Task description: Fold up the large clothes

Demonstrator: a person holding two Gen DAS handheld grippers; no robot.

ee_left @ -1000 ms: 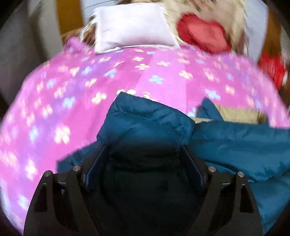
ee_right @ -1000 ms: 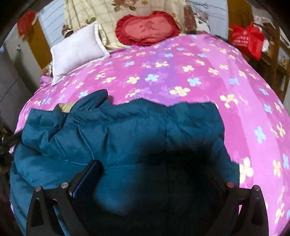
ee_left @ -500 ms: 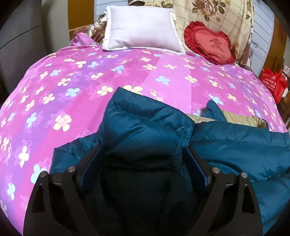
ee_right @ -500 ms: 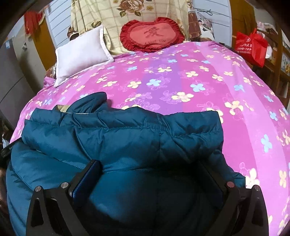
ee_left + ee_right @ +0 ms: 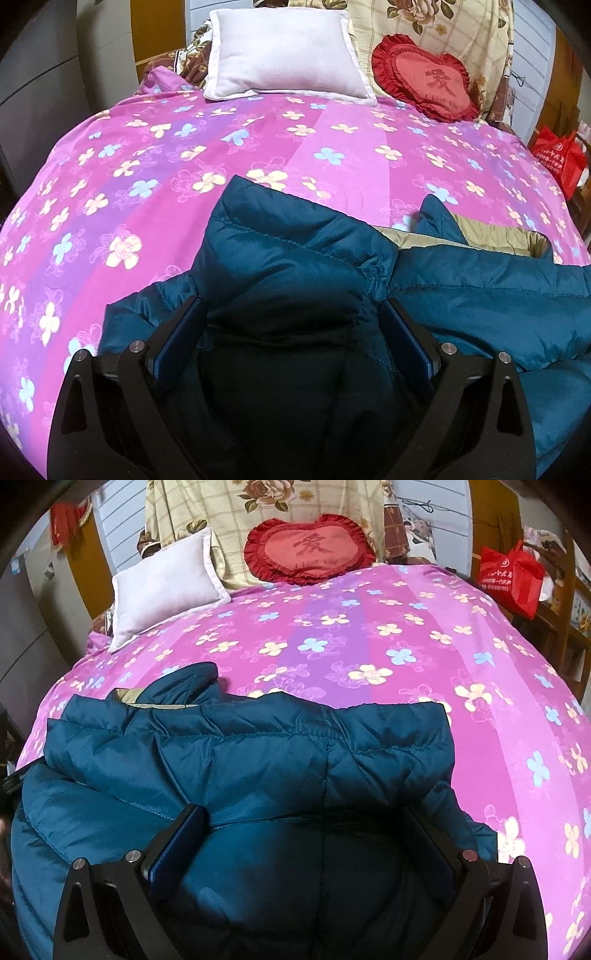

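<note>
A teal padded jacket (image 5: 295,266) with a tan lining (image 5: 491,236) lies on the near part of a bed with a pink flowered cover (image 5: 155,173). My left gripper (image 5: 291,314) has its jaws wide apart, and a fold at the jacket's left end bulges between them. My right gripper (image 5: 306,816) also stands wide, with the jacket's right part (image 5: 258,746) lying between and over its fingers. The right finger of the right gripper is mostly covered by fabric. The jacket's far edge is folded toward me.
A white pillow (image 5: 284,51) and a red heart-shaped cushion (image 5: 424,77) rest at the head of the bed against a floral beige quilt (image 5: 266,513). A red bag (image 5: 513,576) hangs at the right side. A grey cabinet (image 5: 40,85) stands to the left.
Both cameras have tilted up and steadied, so more of the bed head shows. The jacket fold has settled lower on the cover. Both jaws stay wide.
</note>
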